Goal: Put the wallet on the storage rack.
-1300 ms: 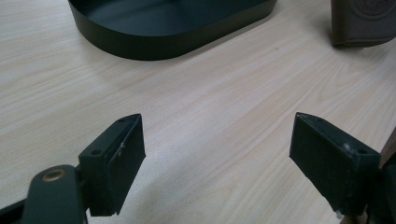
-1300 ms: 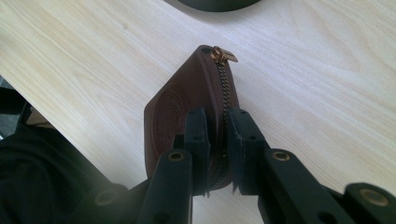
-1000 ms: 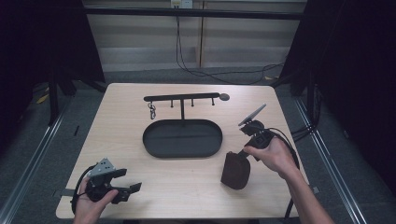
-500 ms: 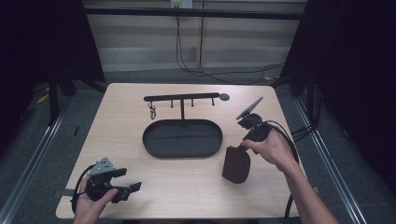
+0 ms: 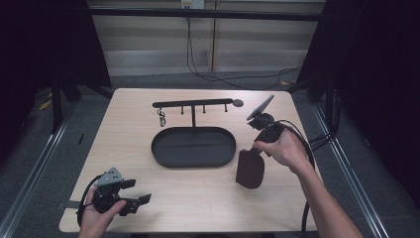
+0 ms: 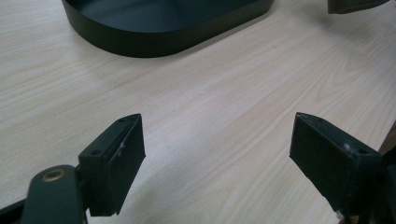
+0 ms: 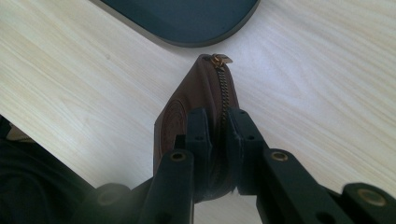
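A: Counting left to right on the bench [image 5: 129, 144]: one left tool [image 5: 130, 198] near the front left corner, jaws spread wide with nothing between them. One hook rack [image 5: 193, 104] with one key ring [image 5: 161, 118], one black oval tray [image 5: 193, 147].

B: And one brown zip pouch [image 5: 249, 169], pinched in the right tool [image 7: 219, 140] just right of the tray. Round embossed stamp, can't read it.

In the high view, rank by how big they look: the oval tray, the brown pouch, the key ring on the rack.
1. Oval tray, clearly the largest.
2. Brown pouch, held in the right gripper, roughly a quarter of the tray's length.
3. Key ring hanging from the rack, tiny.
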A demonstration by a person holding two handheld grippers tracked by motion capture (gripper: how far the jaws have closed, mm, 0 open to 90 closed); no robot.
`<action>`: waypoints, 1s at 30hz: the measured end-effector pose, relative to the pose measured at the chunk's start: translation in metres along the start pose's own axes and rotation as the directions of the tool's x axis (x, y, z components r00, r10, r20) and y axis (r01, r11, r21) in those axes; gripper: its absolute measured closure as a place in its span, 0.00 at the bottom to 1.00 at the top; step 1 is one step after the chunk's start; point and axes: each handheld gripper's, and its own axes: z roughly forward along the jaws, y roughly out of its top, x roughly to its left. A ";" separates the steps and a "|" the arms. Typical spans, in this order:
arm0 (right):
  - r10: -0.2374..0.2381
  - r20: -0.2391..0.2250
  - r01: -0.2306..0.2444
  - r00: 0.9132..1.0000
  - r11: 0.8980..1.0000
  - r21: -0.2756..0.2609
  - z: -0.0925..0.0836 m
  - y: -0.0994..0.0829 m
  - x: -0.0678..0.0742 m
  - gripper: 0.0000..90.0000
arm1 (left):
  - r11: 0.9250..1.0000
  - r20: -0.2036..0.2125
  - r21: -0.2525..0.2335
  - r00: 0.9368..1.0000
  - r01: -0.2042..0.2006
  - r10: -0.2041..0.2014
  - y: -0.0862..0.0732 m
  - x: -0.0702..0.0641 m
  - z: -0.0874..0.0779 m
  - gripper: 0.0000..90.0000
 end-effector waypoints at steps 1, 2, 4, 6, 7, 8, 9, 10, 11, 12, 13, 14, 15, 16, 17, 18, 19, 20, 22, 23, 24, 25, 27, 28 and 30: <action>0.004 -0.002 -0.004 1.000 1.000 -0.002 -0.002 0.004 0.001 0.89 | 1.000 0.001 0.001 1.000 0.001 -0.001 0.000 0.000 0.000 0.20; 0.002 0.002 -0.002 1.000 1.000 -0.001 -0.003 0.005 0.001 0.89 | 1.000 0.002 0.002 1.000 0.001 -0.001 0.000 0.000 0.000 0.20; 0.003 0.012 -0.002 1.000 1.000 -0.002 -0.004 0.008 0.001 0.89 | 1.000 0.000 -0.002 1.000 -0.002 0.002 0.000 0.000 0.000 0.20; 0.003 0.013 -0.003 1.000 1.000 -0.002 -0.006 0.011 0.001 0.89 | 1.000 0.003 -0.002 1.000 -0.003 0.003 0.000 -0.001 -0.001 0.20; 0.003 0.017 -0.003 1.000 1.000 -0.003 -0.007 0.012 0.001 0.89 | 1.000 0.004 -0.003 1.000 -0.005 0.005 0.000 -0.001 -0.001 0.20; 0.007 0.013 -0.007 1.000 1.000 -0.010 -0.008 0.013 0.001 0.89 | 1.000 0.007 -0.001 1.000 -0.006 0.006 0.000 -0.001 0.000 0.20; 0.007 0.009 -0.007 1.000 1.000 -0.017 -0.009 0.014 0.000 0.89 | 1.000 0.005 0.000 1.000 -0.003 0.003 0.000 -0.001 0.000 0.20; 0.009 0.006 -0.009 1.000 1.000 -0.025 -0.010 0.014 -0.001 0.89 | 1.000 0.003 0.001 1.000 -0.006 0.006 0.000 -0.001 0.000 0.20; 0.014 0.005 -0.014 1.000 0.999 -0.030 -0.011 0.014 -0.001 0.89 | 1.000 0.005 0.001 1.000 -0.005 0.005 0.000 -0.002 0.000 0.20; 0.016 0.005 -0.015 1.000 0.999 -0.032 -0.011 0.015 -0.002 0.89 | 1.000 0.005 0.001 1.000 -0.005 0.005 0.000 -0.002 0.000 0.20; 0.017 0.007 -0.016 1.000 0.999 -0.033 -0.011 0.016 -0.002 0.89 | 1.000 0.008 -0.001 1.000 -0.011 0.011 0.000 -0.002 -0.001 0.20; 0.021 0.004 -0.021 1.000 0.999 -0.034 -0.012 0.016 -0.002 0.89 | 1.000 0.006 0.000 1.000 -0.010 0.010 0.000 -0.002 -0.001 0.20; 0.021 0.005 -0.021 1.000 0.999 -0.036 -0.012 0.017 -0.003 0.89 | 1.000 0.008 0.001 1.000 -0.009 0.009 0.000 -0.002 -0.001 0.20; 0.027 0.001 -0.027 1.000 0.999 -0.039 -0.012 0.018 -0.004 0.89 | 1.000 0.008 0.003 1.000 -0.002 0.002 0.000 -0.002 -0.001 0.20; 0.030 0.003 -0.030 1.000 0.999 -0.040 -0.013 0.019 -0.005 0.89 | 1.000 0.004 0.004 1.000 -0.003 0.003 0.000 -0.002 0.000 0.20; 0.030 0.003 -0.030 1.000 0.999 -0.040 -0.013 0.019 -0.005 0.89 | 1.000 0.004 0.004 1.000 -0.003 0.003 0.000 -0.002 0.000 0.20; 0.035 0.005 -0.035 0.999 0.998 -0.048 -0.013 0.022 -0.006 0.89 | 1.000 0.005 0.004 1.000 -0.002 0.002 0.000 -0.001 0.000 0.20; 0.036 0.003 -0.036 0.999 0.998 -0.048 -0.014 0.023 -0.007 0.89 | 1.000 0.005 0.004 1.000 -0.002 0.002 0.000 -0.001 0.000 0.20; 0.045 0.003 -0.045 0.999 0.998 -0.053 -0.015 0.026 -0.007 0.89 | 1.000 0.006 0.003 1.000 -0.004 0.004 0.000 -0.001 -0.001 0.20; 0.042 0.005 -0.042 0.999 0.998 -0.055 -0.015 0.028 -0.007 0.89 | 1.000 0.008 0.003 1.000 -0.006 0.006 0.000 -0.001 -0.001 0.20; 0.040 0.001 -0.039 0.999 0.997 -0.063 -0.015 0.029 -0.008 0.89 | 1.000 0.008 0.003 1.000 -0.006 0.006 0.000 -0.001 -0.001 0.20; 0.049 -0.004 -0.049 0.999 0.997 -0.064 -0.016 0.030 -0.007 0.89 | 1.000 0.009 0.003 1.000 -0.005 0.005 0.000 -0.001 -0.001 0.20; 0.042 -0.008 -0.043 0.999 0.996 -0.073 -0.015 0.033 -0.007 0.89 | 1.000 0.007 0.000 1.000 -0.004 0.004 0.000 -0.001 -0.002 0.20; 0.041 -0.014 -0.042 0.999 0.997 -0.071 -0.015 0.034 -0.007 0.89 | 1.000 0.007 0.000 1.000 -0.004 0.004 0.000 -0.001 -0.002 0.20; 0.042 -0.026 -0.044 0.999 0.996 -0.078 -0.014 0.036 -0.007 0.89 | 1.000 0.009 0.003 1.000 -0.005 0.005 0.000 -0.001 -0.001 0.20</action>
